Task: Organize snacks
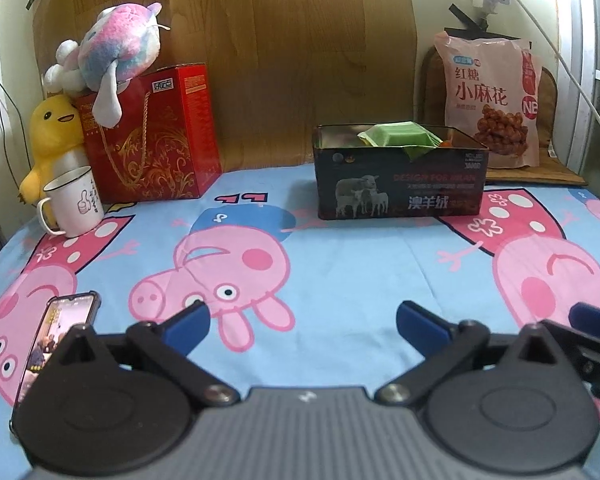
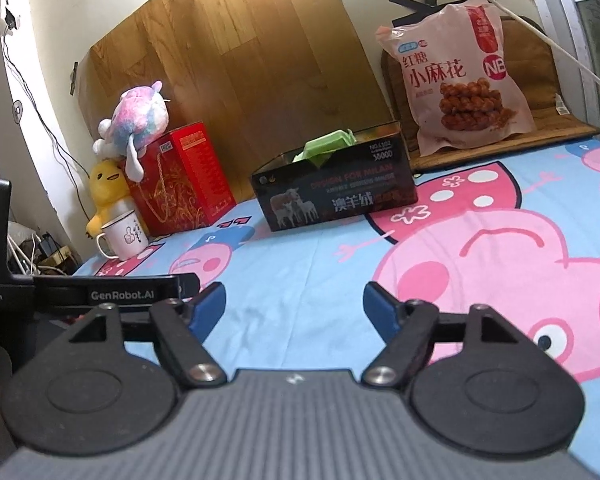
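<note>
**Both claws empty and spread, snacks sitting at the far side**

I have my left gripper [image 1: 303, 320] low over the light blue bedsheet printed with pink cartoon pigs [image 1: 340, 264]. Blue pads wide apart, nothing between them, just sheet below. My right gripper [image 2: 295, 302] is the same: jaws parted, empty, sheet underneath. In the right wrist view the black body of the left gripper shows at the left edge, close beside my right one.

Task stuff: the black rectangular tin box with sheep picture and white lettering [image 1: 400, 188] sits on the sheet toward the far side, lid off. A green wrapped snack packet [image 1: 396, 134] lies inside it, poking above the rim. Something orange sits in the box next to it, too small to tell. Behind and right of the box, the big pink snack bag with fried dough twists pictured [image 1: 490, 100] stands upright on a brown mat, leaning back against the wall. Bag and box are near, and I can't tell if they touch.

Far left: red gift box with gold pattern and rope handle [image 1: 156, 136], pastel pink-blue plush toy [image 1: 116, 52] lying on top of it, yellow duck plush [image 1: 54, 136] beside it, white enamel mug with thumbs-up drawing [image 1: 76, 202] in front of the duck. A smartphone with its screen lit [image 1: 60, 332] lies on the sheet by my left claw's left finger, partly hidden by it.
</note>
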`<state>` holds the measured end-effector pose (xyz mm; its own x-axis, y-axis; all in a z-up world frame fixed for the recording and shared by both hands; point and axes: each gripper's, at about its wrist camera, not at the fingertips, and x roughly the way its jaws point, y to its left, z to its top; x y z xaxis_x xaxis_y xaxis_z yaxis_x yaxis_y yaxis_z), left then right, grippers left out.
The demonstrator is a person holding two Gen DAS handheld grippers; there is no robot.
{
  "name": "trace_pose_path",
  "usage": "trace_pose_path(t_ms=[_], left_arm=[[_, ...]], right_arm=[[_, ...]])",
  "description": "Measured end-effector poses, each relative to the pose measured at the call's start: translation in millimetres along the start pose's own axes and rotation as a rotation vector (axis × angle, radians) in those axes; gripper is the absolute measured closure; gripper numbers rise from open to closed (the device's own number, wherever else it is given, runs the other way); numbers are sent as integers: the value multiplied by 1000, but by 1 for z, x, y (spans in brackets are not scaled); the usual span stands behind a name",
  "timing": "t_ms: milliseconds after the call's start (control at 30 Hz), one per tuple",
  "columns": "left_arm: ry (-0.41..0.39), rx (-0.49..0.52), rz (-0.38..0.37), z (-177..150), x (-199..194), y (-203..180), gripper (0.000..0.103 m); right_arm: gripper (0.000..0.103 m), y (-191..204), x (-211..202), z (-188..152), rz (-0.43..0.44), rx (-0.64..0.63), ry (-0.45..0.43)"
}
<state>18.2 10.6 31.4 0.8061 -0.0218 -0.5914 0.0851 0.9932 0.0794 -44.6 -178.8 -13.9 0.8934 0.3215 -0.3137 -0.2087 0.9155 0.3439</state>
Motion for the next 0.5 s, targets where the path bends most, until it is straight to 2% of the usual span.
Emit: trace_pose_path(t_ms=[400, 500], left_arm=[[-20, 18, 94, -1, 6, -1, 0], [-17, 24, 53, -1, 7, -3, 0]], right_arm=[[22, -3, 4, -4, -1, 14, 1], [21, -6, 5, -4, -2, 23, 2]])
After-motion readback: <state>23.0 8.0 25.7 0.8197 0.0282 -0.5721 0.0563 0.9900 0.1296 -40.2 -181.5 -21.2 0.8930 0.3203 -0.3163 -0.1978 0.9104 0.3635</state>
